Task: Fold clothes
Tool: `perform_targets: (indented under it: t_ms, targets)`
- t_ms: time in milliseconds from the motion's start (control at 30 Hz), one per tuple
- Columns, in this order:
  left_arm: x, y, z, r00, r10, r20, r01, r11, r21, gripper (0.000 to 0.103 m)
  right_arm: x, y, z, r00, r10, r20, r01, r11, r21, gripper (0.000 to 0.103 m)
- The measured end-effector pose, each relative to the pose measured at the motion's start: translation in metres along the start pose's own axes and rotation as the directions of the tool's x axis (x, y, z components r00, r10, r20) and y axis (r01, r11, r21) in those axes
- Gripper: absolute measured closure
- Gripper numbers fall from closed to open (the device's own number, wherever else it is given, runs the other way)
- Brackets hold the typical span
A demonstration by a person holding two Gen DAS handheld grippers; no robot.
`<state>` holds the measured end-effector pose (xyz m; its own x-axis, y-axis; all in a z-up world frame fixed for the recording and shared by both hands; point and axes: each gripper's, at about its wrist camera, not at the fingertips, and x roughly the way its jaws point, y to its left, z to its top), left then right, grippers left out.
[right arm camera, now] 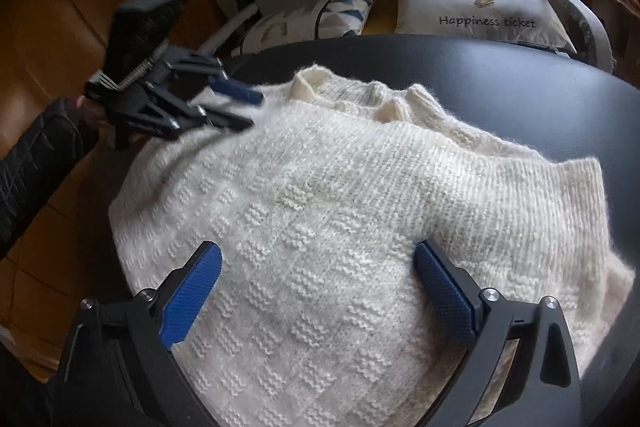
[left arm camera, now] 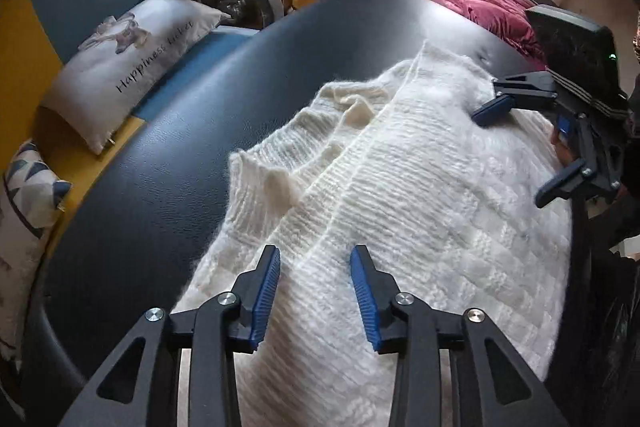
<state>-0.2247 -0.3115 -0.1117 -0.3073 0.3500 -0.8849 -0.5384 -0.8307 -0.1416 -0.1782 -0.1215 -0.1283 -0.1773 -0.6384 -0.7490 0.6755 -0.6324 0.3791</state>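
A white knitted sweater (left arm camera: 400, 187) (right arm camera: 340, 187) lies partly folded on a dark round table (left arm camera: 160, 147) (right arm camera: 520, 75), its ribbed edges bunched at the far side. My left gripper (left arm camera: 315, 255) (right arm camera: 250, 111) hovers just over the sweater with its jaws apart and nothing pinched between the blue pads. My right gripper (right arm camera: 318, 251) (left arm camera: 510, 159) stands wide open over the checked-knit body of the sweater, and its pads grip no cloth. The two grippers face each other across the garment.
A white cushion reading "Happiness ticket" (left arm camera: 132, 67) (right arm camera: 480, 11) and a patterned cushion (left arm camera: 28, 187) (right arm camera: 312, 19) rest on a blue and yellow sofa beside the table. A red quilt (left arm camera: 480, 3) lies beyond it. A dark sleeve (right arm camera: 32, 163) holds the left gripper.
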Motion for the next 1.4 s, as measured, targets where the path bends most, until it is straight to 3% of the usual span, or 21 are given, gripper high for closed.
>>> perform_targets:
  t_ms: [67,133,200,267,333,467,533,833,900,933,1067,1267,1400]
  targets:
    - [-0.002,0.003,-0.004,1.000,-0.019,0.015,0.020,0.999,-0.041,0.071,-0.002,-0.001,0.001,1.000,0.001,0.012,-0.002,1.000,0.016,0.004]
    - [-0.005,0.003,-0.008,0.999,-0.016,0.037,0.018,0.998,-0.062,0.093,-0.005,0.001,0.002,1.000,-0.014,0.015,0.014,1.000,0.019,0.004]
    - [-0.011,-0.004,-0.013,0.997,0.021,0.073,-0.017,0.998,-0.056,0.096,-0.007,0.004,0.004,0.999,-0.046,0.020,0.045,0.999,0.015,0.015]
    - [-0.017,-0.010,-0.017,0.992,0.057,0.109,-0.050,0.996,-0.068,0.098,-0.009,0.004,0.008,0.992,-0.122,0.028,0.121,0.993,0.016,0.047]
    - [-0.024,-0.015,-0.020,0.985,0.089,0.147,-0.077,0.994,-0.084,0.098,-0.012,0.005,0.011,0.987,-0.158,0.036,0.158,0.987,0.011,0.058]
    - [-0.037,-0.015,-0.017,0.963,0.139,0.231,-0.110,0.985,-0.133,0.098,-0.012,0.010,0.020,0.969,-0.244,0.046,0.246,0.969,-0.034,0.060]
    - [-0.039,-0.012,-0.014,0.954,0.161,0.252,-0.126,0.980,-0.151,0.098,-0.009,0.009,0.022,0.960,-0.276,0.049,0.278,0.960,-0.039,0.067]
    - [-0.001,0.004,-0.018,0.957,0.236,0.169,-0.192,0.951,-0.242,0.097,0.006,-0.004,0.016,0.945,-0.327,0.024,0.328,0.944,-0.034,0.068]
    - [-0.017,0.010,-0.024,0.957,0.197,0.212,-0.130,0.947,-0.292,0.094,0.009,0.002,0.015,0.936,-0.352,0.017,0.352,0.933,-0.070,0.068]
    - [-0.028,0.013,-0.030,0.949,0.202,0.242,-0.116,0.938,-0.326,0.092,0.010,0.005,0.015,0.932,-0.363,0.012,0.362,0.928,-0.089,0.068]
    - [-0.081,0.031,-0.080,0.915,0.197,0.353,-0.011,0.885,-0.465,0.084,0.004,0.008,0.015,0.934,-0.358,0.016,0.358,0.929,-0.095,0.068]
    - [-0.117,0.048,-0.178,0.931,0.204,0.303,0.007,0.819,-0.574,0.076,-0.014,0.036,0.016,0.972,-0.230,0.056,0.235,0.966,-0.111,0.064]
    - [-0.106,0.054,-0.200,0.933,0.172,0.317,0.063,0.788,-0.613,0.076,0.008,0.051,0.013,0.975,-0.222,0.009,0.221,0.968,-0.120,0.063]
